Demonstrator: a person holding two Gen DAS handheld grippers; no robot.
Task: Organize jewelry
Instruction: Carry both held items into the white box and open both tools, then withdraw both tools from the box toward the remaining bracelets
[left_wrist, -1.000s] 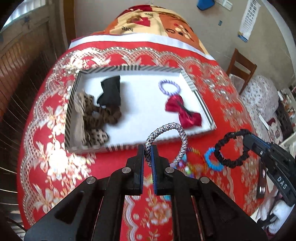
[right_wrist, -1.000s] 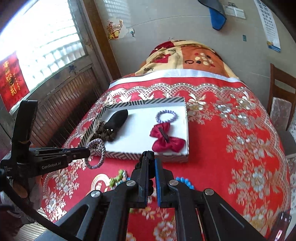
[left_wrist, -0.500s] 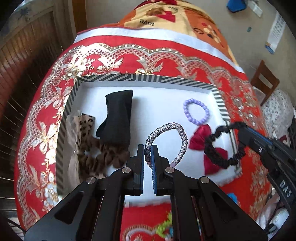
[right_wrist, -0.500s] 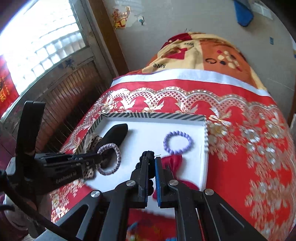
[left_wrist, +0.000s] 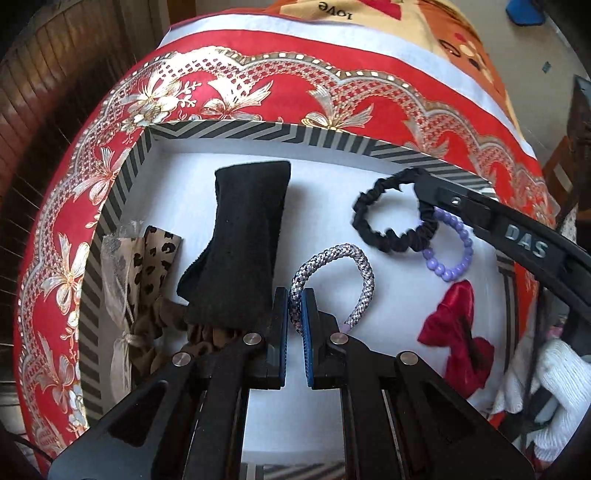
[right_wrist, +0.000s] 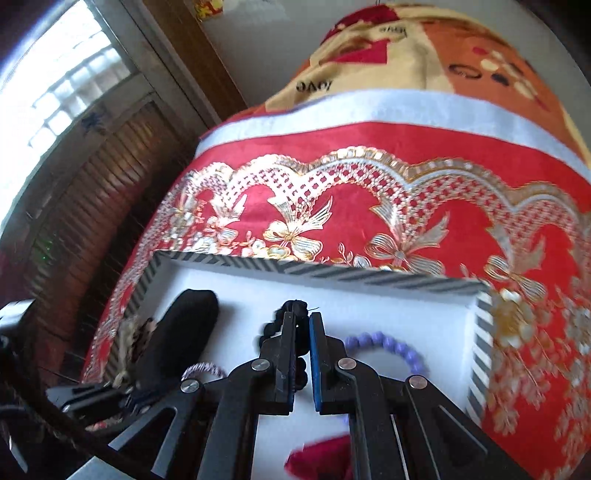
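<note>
Left gripper (left_wrist: 294, 295): jaws clenched on the braided band (left_wrist: 334, 280), the loop hanging above the white floor of the box (left_wrist: 258, 133), just right of the black pouch (left_wrist: 240, 236).
Right gripper (right_wrist: 302, 321): jaws clenched on the black scrunchie (right_wrist: 293, 306); in the left view the same scrunchie (left_wrist: 391, 236) hangs from its tip over the far right part of the box, overlapping the purple bead ring (left_wrist: 454, 251).
Change since a second ago: both grippers were short of the box, over the red cloth (left_wrist: 258, 74) at its near side; now both are over the box interior, lower and closer to its floor. The loose beads seen on the cloth then have gone from sight.
Box contents: pouch at the left centre, leopard scrunchies (left_wrist: 147, 280) by the left wall, bead ring and red bow (left_wrist: 458, 332) at the right.
Left view only: the whole scrunchie loop, the bow in full, the leopard pieces, a white glove (left_wrist: 543, 387) at the right edge.
Right view only: a window (right_wrist: 55, 92) at the far left, the box's far right corner (right_wrist: 484, 295), the left gripper's body low at the left with the braided band (right_wrist: 203, 369) peeping beside it; the bow (right_wrist: 321, 458) shows only as a blurred red patch.
</note>
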